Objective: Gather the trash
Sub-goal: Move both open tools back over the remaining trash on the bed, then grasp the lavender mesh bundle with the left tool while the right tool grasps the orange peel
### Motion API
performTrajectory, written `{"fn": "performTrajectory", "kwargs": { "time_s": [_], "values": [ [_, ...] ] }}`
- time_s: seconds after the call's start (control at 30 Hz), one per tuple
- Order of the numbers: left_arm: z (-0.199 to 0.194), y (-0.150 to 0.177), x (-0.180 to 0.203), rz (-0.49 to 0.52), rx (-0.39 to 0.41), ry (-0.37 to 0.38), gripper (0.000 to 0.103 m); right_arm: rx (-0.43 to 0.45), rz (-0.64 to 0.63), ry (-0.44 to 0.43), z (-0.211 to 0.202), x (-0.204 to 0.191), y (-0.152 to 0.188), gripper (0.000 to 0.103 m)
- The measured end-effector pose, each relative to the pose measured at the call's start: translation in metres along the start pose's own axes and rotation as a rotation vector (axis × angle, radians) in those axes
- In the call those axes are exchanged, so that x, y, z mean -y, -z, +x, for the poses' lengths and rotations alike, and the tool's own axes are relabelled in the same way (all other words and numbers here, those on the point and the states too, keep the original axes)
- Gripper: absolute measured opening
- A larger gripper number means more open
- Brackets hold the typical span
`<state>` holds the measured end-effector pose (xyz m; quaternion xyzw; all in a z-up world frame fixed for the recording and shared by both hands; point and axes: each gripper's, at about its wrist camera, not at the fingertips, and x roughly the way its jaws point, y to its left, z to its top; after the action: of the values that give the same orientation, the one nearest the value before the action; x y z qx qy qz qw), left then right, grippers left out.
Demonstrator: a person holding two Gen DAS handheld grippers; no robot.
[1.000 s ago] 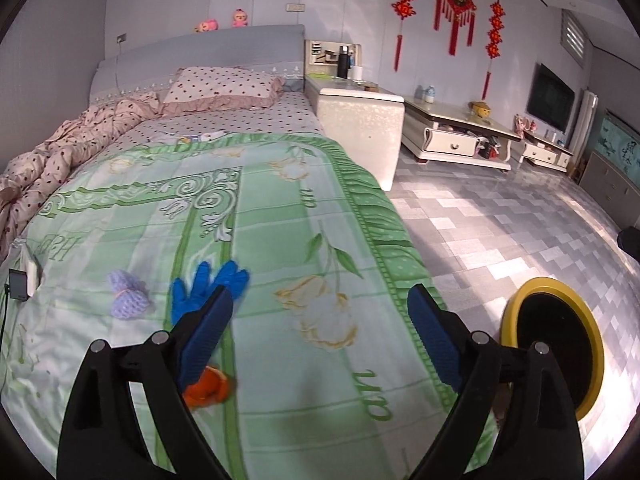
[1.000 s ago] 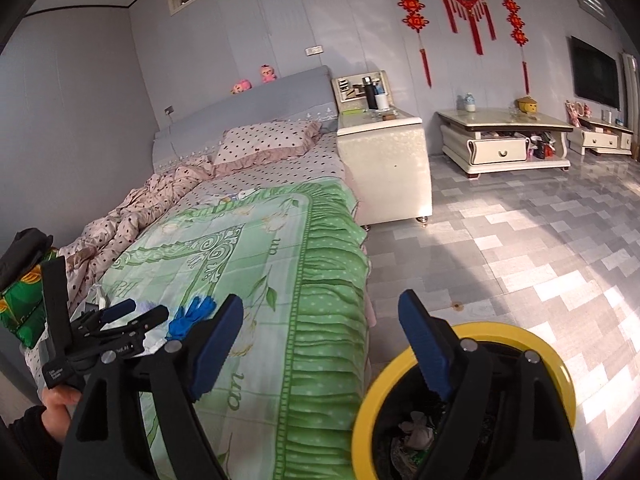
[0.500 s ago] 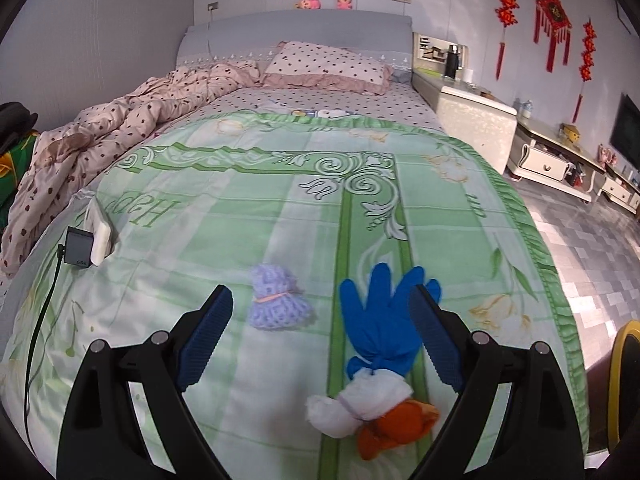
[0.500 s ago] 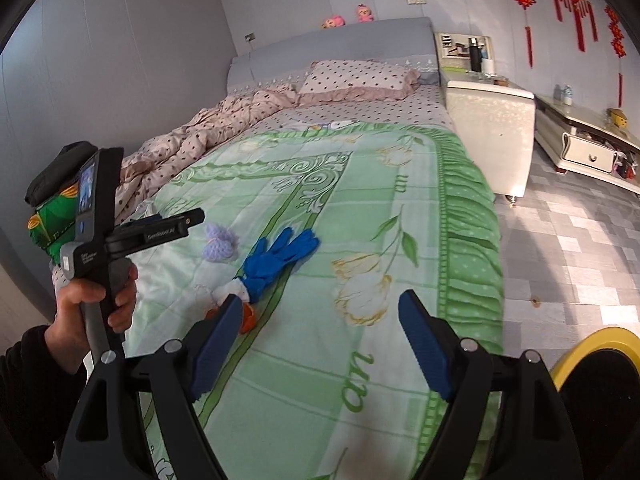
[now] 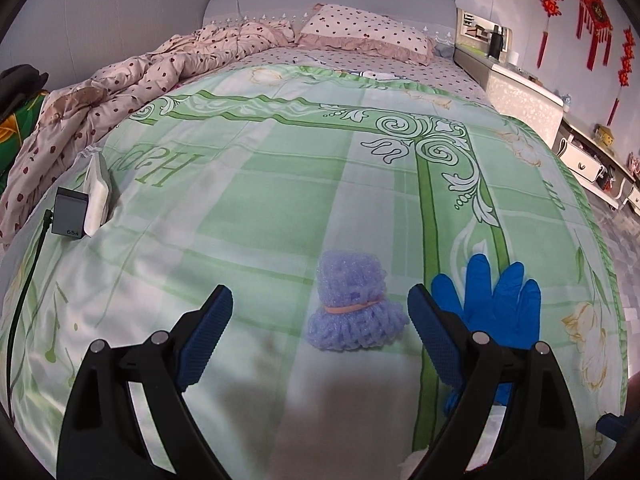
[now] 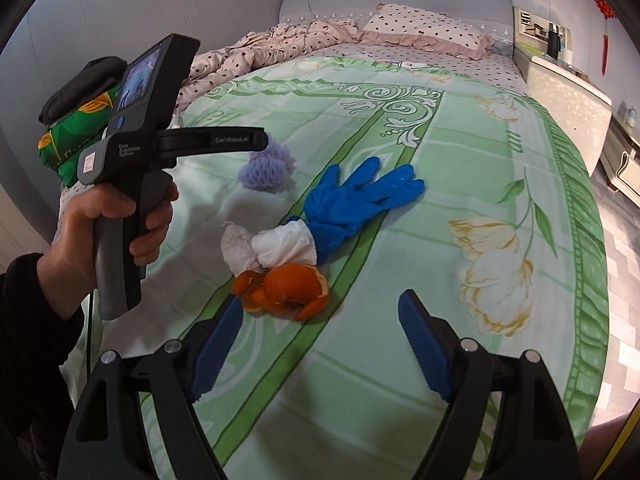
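Note:
On the green bedspread (image 5: 280, 184) lie a purple foam net (image 5: 354, 308), a blue glove (image 5: 494, 304), a crumpled white tissue (image 6: 276, 248) and orange peel (image 6: 286, 288). My left gripper (image 5: 320, 328) is open and empty, just above the bed, with the foam net between its fingertips toward the right finger. In the right wrist view the left gripper (image 6: 240, 140) hovers over the foam net (image 6: 266, 168). My right gripper (image 6: 320, 336) is open and empty, just short of the orange peel, with the glove (image 6: 356, 200) beyond.
A grey charger (image 5: 70, 216) with a cable and a white packet (image 5: 98, 192) lie at the bed's left edge. A rumpled dotted quilt (image 5: 120, 80) and pillow (image 5: 368, 32) lie at the head. A nightstand (image 6: 568, 100) stands right of the bed. A yellow bin rim (image 6: 630, 432) shows bottom right.
Both grippers swung left from the bin toward the bed and moved closer to the trash. The left now frames the foam net; the right faces the orange peel.

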<state>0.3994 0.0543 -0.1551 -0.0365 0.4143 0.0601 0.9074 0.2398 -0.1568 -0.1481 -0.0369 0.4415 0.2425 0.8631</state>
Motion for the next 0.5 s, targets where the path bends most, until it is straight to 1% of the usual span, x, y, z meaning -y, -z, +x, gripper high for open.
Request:
{"fn": "performTrajectory", "kwargs": {
  "time_s": [0.1, 0.27, 0.37, 0.43, 0.5],
  "values": [
    [0.015, -0.001, -0.002, -0.011, -0.022, 0.019, 0.085, -0.030, -0.012, -0.024, 0.017, -0.002, -0.003, 0.077],
    [0.036, -0.002, 0.005, 0.014, -0.038, 0.025, 0.085, -0.060, -0.026, -0.053, 0.040, -0.004, -0.006, 0.077],
    [0.048, -0.001, 0.008, 0.013, -0.058, 0.039, 0.084, -0.076, -0.031, -0.070, 0.051, -0.006, -0.007, 0.076],
    [0.055, 0.000, 0.010, 0.014, -0.070, 0.049, 0.083, -0.082, -0.034, -0.081, 0.057, -0.007, -0.009, 0.076],
    [0.062, 0.003, 0.013, 0.019, -0.083, 0.057, 0.077, -0.090, -0.035, -0.090, 0.063, -0.008, -0.009, 0.074]
  ]
}}
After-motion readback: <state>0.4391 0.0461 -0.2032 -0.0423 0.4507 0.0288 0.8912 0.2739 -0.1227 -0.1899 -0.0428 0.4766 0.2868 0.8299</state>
